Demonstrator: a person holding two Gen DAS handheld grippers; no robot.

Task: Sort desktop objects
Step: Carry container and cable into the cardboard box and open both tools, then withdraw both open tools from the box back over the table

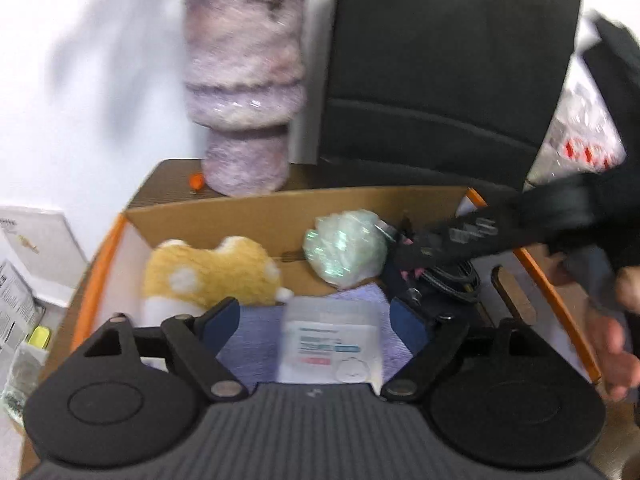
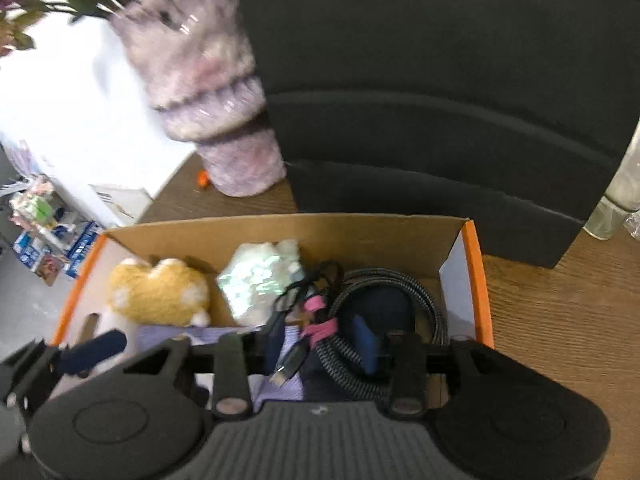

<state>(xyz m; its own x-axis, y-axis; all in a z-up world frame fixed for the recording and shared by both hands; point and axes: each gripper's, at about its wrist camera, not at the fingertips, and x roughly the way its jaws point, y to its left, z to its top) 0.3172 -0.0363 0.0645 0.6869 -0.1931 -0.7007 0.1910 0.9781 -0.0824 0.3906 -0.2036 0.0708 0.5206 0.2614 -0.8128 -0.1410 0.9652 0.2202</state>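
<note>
Over the cardboard box [image 1: 248,216], my left gripper [image 1: 316,324] jaws gape above a blurred wipes packet [image 1: 332,344]; my right gripper [image 2: 320,344] jaws stand part-open, a cable [image 2: 288,364] between them, contact unclear.

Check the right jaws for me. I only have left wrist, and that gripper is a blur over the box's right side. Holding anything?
Observer: In the right wrist view, the right gripper has its jaws apart over the cardboard box. A black cable's USB plug lies between them and doesn't look pinched.
Operator: What's under it?
Observer: A coiled braided cable, with pink ties on the bundle beside it.
Operator: Anything right of the box?
Observer: A clear glass jar stands on the wooden table, beyond the box's orange edge.
</note>
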